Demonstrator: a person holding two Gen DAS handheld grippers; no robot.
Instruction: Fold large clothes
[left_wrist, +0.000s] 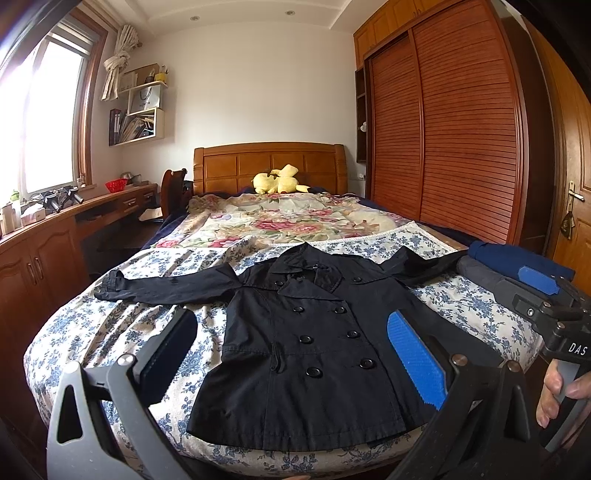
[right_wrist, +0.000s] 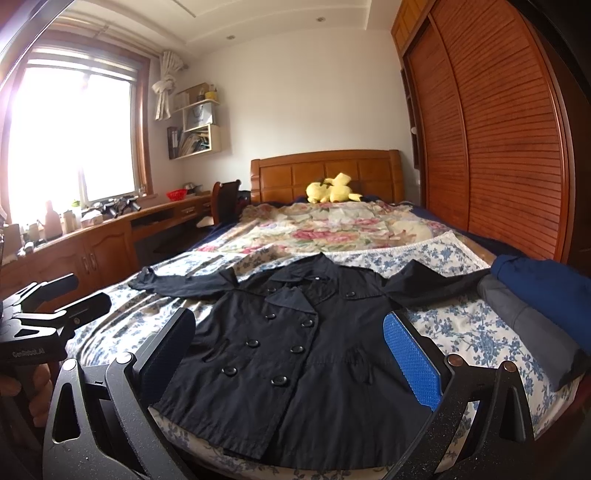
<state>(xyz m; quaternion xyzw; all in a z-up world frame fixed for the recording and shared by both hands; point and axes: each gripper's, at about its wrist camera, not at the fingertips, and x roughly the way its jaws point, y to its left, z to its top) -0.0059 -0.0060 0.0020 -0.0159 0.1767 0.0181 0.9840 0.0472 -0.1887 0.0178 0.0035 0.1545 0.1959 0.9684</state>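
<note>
Black double-breasted coat (left_wrist: 310, 332) lies flat, sleeves spread, at the bed's (left_wrist: 110, 325) foot edge; I hold left gripper (left_wrist: 291, 350) and right gripper (right_wrist: 291, 350) above it, fingers wide.

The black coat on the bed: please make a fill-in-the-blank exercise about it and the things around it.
1. The black double-breasted coat lies spread out on the bed with its ____ side up.
2. Both sleeves are stretched ____.
3. The left gripper and right gripper are both ____.
4. The plush toy by the headboard is ____.

Answers: front; outward; open; yellow
</note>
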